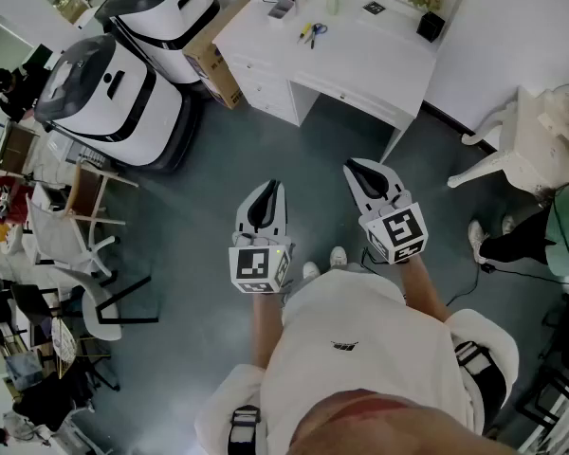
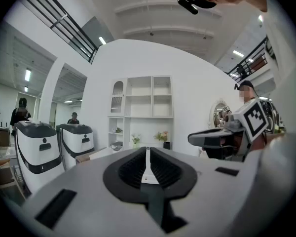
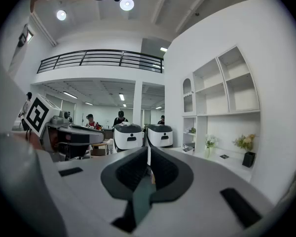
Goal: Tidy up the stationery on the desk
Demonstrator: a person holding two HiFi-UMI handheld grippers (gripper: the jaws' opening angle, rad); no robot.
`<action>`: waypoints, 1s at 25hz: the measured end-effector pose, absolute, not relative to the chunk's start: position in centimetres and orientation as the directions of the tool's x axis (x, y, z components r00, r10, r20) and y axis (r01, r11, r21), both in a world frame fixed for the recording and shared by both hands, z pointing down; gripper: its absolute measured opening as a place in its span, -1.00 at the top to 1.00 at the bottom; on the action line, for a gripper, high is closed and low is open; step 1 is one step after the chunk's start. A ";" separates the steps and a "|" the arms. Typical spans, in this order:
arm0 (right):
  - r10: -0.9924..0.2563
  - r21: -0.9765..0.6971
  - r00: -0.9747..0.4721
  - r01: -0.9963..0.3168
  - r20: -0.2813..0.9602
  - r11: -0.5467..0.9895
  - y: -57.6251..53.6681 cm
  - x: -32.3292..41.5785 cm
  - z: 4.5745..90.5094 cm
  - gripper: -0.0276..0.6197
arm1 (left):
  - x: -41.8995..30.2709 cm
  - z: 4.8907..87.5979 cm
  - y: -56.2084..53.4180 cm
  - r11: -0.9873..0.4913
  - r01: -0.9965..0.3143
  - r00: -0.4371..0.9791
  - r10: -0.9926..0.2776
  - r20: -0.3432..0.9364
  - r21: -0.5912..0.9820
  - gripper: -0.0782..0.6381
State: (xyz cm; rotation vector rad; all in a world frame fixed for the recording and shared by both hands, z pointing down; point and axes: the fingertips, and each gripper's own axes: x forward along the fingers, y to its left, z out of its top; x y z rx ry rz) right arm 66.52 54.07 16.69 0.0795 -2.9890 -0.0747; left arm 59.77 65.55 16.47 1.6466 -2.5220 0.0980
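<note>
White desk [image 1: 360, 60] stands well ahead across the grey floor, with stationery [image 1: 313, 32] lying on its top. The left gripper [image 1: 268, 192] and right gripper [image 1: 363, 171] hover apart from it, all 2 clenched and empty. Walk closer before opening either.

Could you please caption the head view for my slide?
Person stands short of the white desk, left gripper and right gripper shut and empty; scissors lie on the desk.
</note>
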 end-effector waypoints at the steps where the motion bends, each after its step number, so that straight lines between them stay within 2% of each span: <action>1: -0.061 0.042 -0.988 -0.056 0.142 0.998 53.4 66.5 16.8 0.88 | 59.7 16.5 65.0 0.406 -0.914 -0.400 -0.905 0.144 0.011 0.78; 14: -0.054 0.003 -0.992 -0.054 0.114 0.999 48.3 65.9 17.5 0.88 | 59.7 16.6 59.5 0.408 -0.913 -0.405 -0.906 0.126 -0.003 0.78; 25: -0.034 0.001 -0.993 -0.034 0.113 0.999 45.5 61.2 18.2 0.88 | 55.4 17.6 56.4 0.422 -0.907 -0.419 -0.900 0.121 -0.003 0.78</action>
